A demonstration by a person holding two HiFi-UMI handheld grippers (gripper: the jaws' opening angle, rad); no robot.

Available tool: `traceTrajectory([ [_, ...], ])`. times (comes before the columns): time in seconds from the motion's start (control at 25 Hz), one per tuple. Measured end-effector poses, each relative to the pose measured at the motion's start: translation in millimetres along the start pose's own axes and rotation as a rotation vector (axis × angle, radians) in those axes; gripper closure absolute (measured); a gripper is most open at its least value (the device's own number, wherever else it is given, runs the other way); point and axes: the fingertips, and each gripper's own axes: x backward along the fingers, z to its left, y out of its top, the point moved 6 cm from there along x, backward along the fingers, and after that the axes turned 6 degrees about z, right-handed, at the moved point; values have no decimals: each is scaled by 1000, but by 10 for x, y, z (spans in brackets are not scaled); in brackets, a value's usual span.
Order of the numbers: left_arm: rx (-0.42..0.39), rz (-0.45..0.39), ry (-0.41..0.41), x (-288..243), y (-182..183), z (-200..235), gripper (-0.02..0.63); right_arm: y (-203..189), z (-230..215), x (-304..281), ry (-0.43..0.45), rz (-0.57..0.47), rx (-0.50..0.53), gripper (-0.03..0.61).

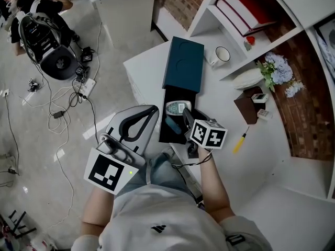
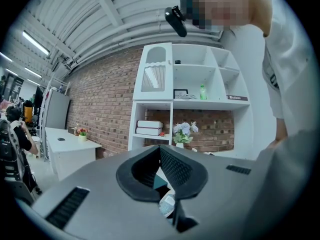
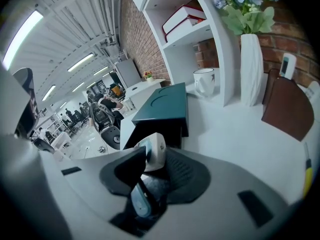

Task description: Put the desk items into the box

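A black box lies on the white desk, its dark teal lid swung open behind it. A white and grey device rests at the box's far end, and a blue-grey item lies nearer me. My right gripper points down into the box. In the right gripper view the white device sits between its spread fingertips, and the blue-grey item shows below them. My left gripper hovers left of the box, level, tips together, holding nothing.
A yellow pen-like tool lies right of the box. Behind it stand a brown holder, a white vase of flowers, a mug and shelves with red books. The desk edge is on the left, above a cabled floor.
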Motion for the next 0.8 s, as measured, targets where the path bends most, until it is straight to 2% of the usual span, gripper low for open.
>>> traceTrajectory([
  [0.2,-4,1,-7,-29,0,-15,601,-53,-9,-1,-27,16,36,456],
  [0.8,-10,6,-32,-86,3,-42,601,-114,-38,16,-36,17,24,454],
])
